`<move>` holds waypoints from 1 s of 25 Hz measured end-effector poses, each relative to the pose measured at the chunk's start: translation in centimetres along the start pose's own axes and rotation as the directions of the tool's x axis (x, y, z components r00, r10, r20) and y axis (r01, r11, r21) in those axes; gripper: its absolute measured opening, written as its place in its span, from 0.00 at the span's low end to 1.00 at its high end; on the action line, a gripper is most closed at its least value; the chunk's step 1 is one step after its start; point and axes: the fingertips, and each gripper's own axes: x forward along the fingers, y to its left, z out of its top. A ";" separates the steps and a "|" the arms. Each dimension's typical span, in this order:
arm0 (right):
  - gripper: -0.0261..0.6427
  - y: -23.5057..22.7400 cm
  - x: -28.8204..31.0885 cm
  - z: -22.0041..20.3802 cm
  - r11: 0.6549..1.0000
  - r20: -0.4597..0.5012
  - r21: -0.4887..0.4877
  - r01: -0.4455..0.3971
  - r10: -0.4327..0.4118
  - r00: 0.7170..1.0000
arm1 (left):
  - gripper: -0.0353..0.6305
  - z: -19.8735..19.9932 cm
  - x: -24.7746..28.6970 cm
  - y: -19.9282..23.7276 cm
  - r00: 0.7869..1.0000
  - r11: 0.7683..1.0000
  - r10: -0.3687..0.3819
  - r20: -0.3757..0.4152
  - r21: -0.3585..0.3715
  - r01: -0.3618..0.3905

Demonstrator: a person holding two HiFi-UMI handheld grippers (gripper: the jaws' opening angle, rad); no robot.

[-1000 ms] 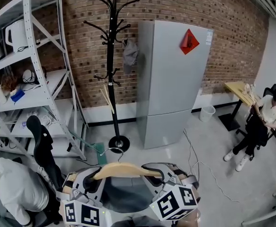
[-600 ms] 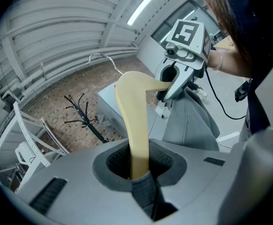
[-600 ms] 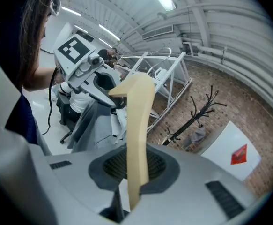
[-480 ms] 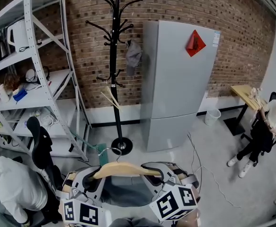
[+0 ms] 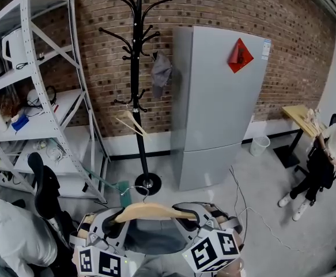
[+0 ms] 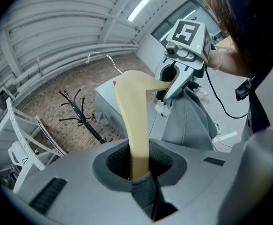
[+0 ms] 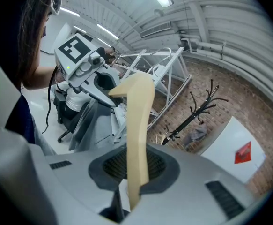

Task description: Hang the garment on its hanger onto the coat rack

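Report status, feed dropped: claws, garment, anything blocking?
Left claw, right claw shut on hanger. Garment hangs from it. Coat rack ahead; grey cloth on one hook.

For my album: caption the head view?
Two hand-held grippers hold a wooden hanger with a grey garment, facing a black coat rack.

We face a red-brick wall, with a tall grey fridge standing against it and a red diamond sticker on its upper door. Left of the fridge we see white metal shelving. Right of the fridge are a white bin, a wooden desk and a seated person on the pale grey floor.
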 end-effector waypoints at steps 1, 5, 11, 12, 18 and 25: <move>0.12 -0.3 0.5 0.0 1.000 -0.002 0.001 0.001 -0.001 1.000 | 0.16 -0.2 0.4 0.3 1.000 1.000 -0.001 0.002 0.001 0.001; 0.12 -1.4 2.7 -0.1 1.000 -0.014 0.002 -0.002 0.002 1.000 | 0.16 -1.5 2.2 1.7 1.000 1.000 -0.010 0.005 -0.007 0.010; 0.12 -3.4 6.3 0.8 1.000 -0.026 -0.003 0.000 0.000 1.000 | 0.16 -3.4 4.6 4.7 1.000 1.000 -0.017 0.015 -0.013 0.018; 0.12 -3.7 7.0 1.1 1.000 -0.027 -0.005 0.001 -0.002 1.000 | 0.16 -3.9 4.9 5.3 1.000 1.000 -0.016 0.017 -0.012 0.016; 0.12 -5.3 11.0 2.8 1.000 -0.036 -0.009 0.013 -0.013 0.999 | 0.16 -6.4 6.6 8.9 0.999 1.000 -0.015 0.035 -0.013 0.016; 0.12 -6.7 14.8 4.1 0.999 -0.053 -0.010 0.033 -0.033 0.998 | 0.15 -8.8 8.7 12.0 0.998 1.000 -0.022 0.059 -0.008 0.023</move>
